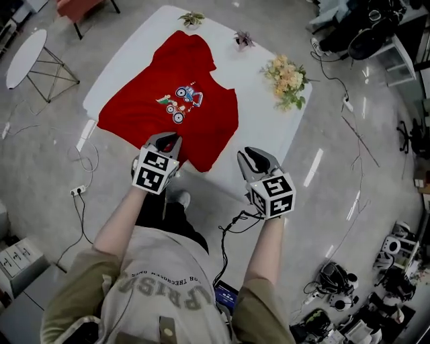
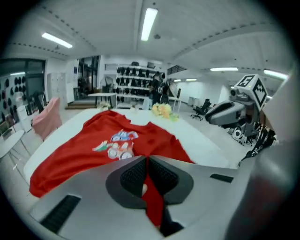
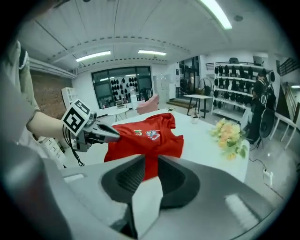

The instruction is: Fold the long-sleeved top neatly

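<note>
The red top [image 1: 201, 127] lies on the white table [image 1: 259, 111], cartoon print up, with its hem toward me. My left gripper [image 1: 168, 139] is at the near hem, and in the left gripper view [image 2: 146, 161] its jaws are shut on a fold of the red cloth [image 2: 152, 197]. My right gripper [image 1: 252, 153] hangs to the right of the hem's near corner, off the cloth. Its jaws [image 3: 149, 161] stand slightly apart with nothing between them; only the top [image 3: 140, 140] and table show beyond.
A bunch of pale flowers [image 1: 287, 80] lies at the table's right side, and two small plants [image 1: 191, 18] [image 1: 243, 39] stand at its far end. A white side table [image 1: 27, 57] and cables are on the floor at the left.
</note>
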